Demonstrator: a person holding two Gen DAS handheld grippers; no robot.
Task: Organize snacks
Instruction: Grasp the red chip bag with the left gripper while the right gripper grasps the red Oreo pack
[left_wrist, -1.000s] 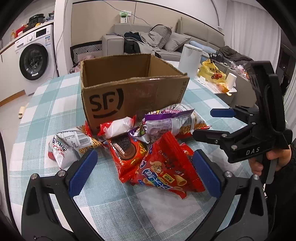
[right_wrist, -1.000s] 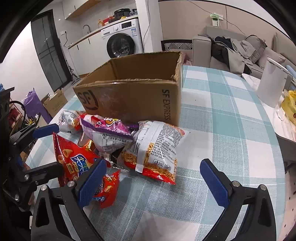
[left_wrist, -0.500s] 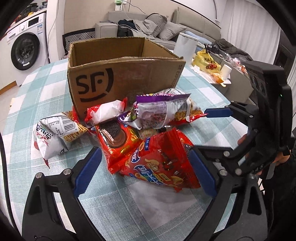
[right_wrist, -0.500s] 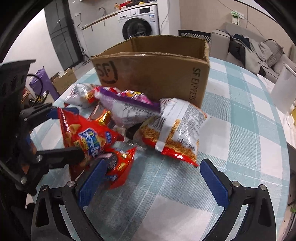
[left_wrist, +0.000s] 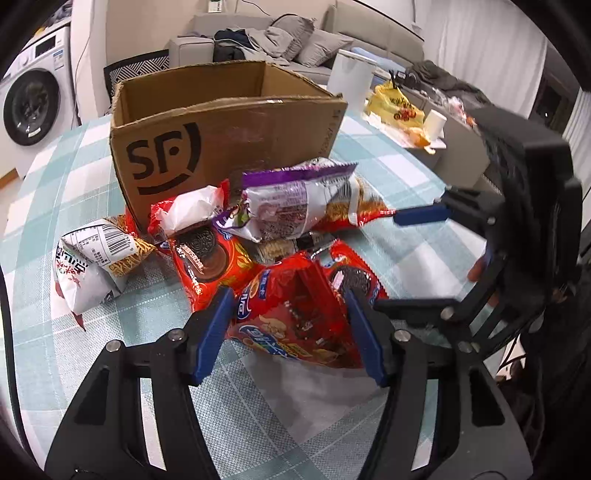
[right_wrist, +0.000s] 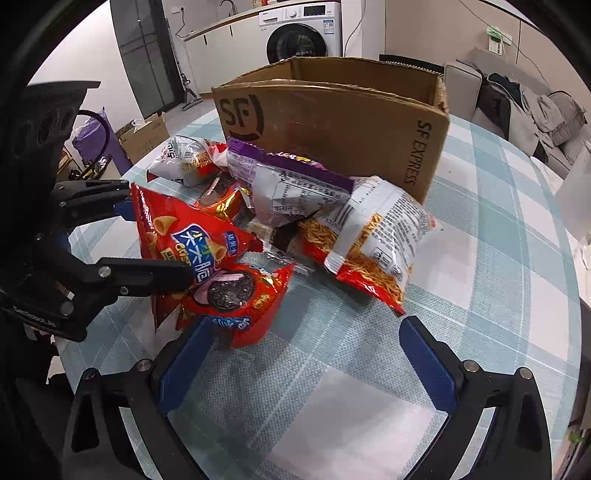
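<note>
A pile of snack bags lies on the checked table in front of an open cardboard SF box (left_wrist: 221, 129), which also shows in the right wrist view (right_wrist: 340, 114). My left gripper (left_wrist: 291, 328) is shut on a red cone-snack bag (left_wrist: 295, 317), also seen in the right wrist view (right_wrist: 184, 236), squeezing it. A red Oreo pack (right_wrist: 236, 299) lies against that bag. A purple bag (left_wrist: 291, 195), a noodle-snack bag (right_wrist: 373, 243) and a white barcode bag (left_wrist: 92, 262) lie around. My right gripper (right_wrist: 303, 362) is open and empty just in front of the Oreo pack.
The table (right_wrist: 369, 406) has a teal and white checked cloth. A white canister (left_wrist: 351, 85) stands behind the box at the right. A sofa, a washing machine (left_wrist: 29, 103) and a side table with a yellow bag (left_wrist: 395, 107) lie beyond.
My left gripper moved forward onto the red cone-snack bag and closed on it. My right gripper came in closer to the pile, still open.
</note>
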